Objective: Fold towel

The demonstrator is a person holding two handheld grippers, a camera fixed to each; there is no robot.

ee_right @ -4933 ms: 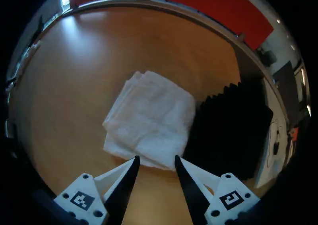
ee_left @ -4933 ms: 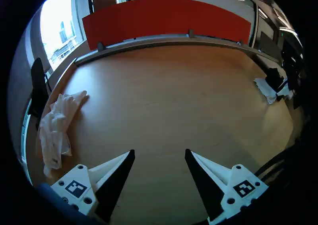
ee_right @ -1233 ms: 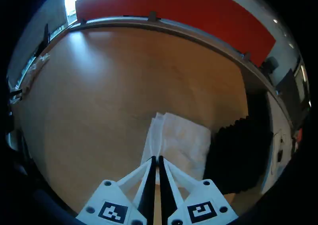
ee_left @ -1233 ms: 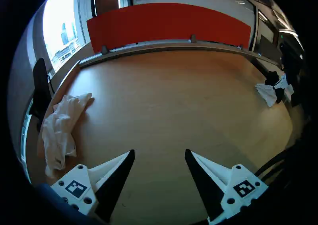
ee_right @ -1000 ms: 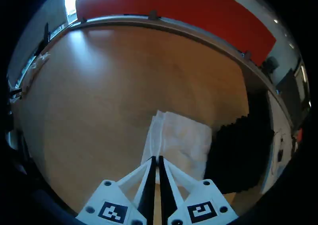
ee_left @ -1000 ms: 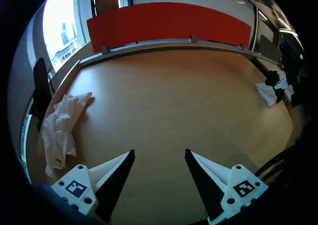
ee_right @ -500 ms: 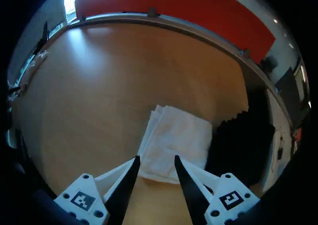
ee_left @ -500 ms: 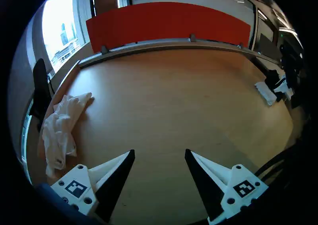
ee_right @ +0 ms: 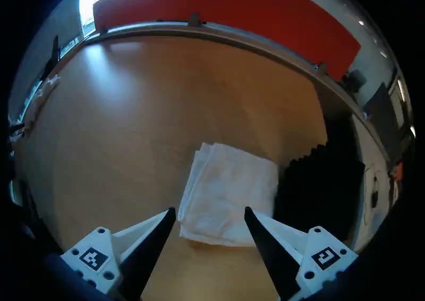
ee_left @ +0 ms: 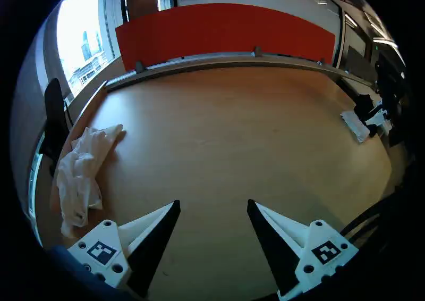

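A folded white towel (ee_right: pixel 228 194) lies flat on the wooden table (ee_right: pixel 138 115), its right edge against a black ribbed mat (ee_right: pixel 321 189). My right gripper (ee_right: pixel 209 214) hangs open just before the towel's near edge, nothing between its fingers. In the left gripper view, my left gripper (ee_left: pixel 213 205) is open over bare table (ee_left: pixel 223 136) and holds nothing. A crumpled white cloth (ee_left: pixel 82 168) lies at the table's left edge. Far right in that view sits the folded towel (ee_left: pixel 355 125), with the other gripper (ee_left: pixel 374 117) beside it.
A red partition (ee_left: pixel 223 30) runs along the table's far edge. A dark chair (ee_left: pixel 53 120) stands past the left edge near the window. Papers and a cable (ee_right: pixel 372 194) lie beyond the black mat.
My right gripper, shut on the towel's near edge a second ago, has opened and drawn back a little; the towel now lies flat. The left gripper has stayed put.
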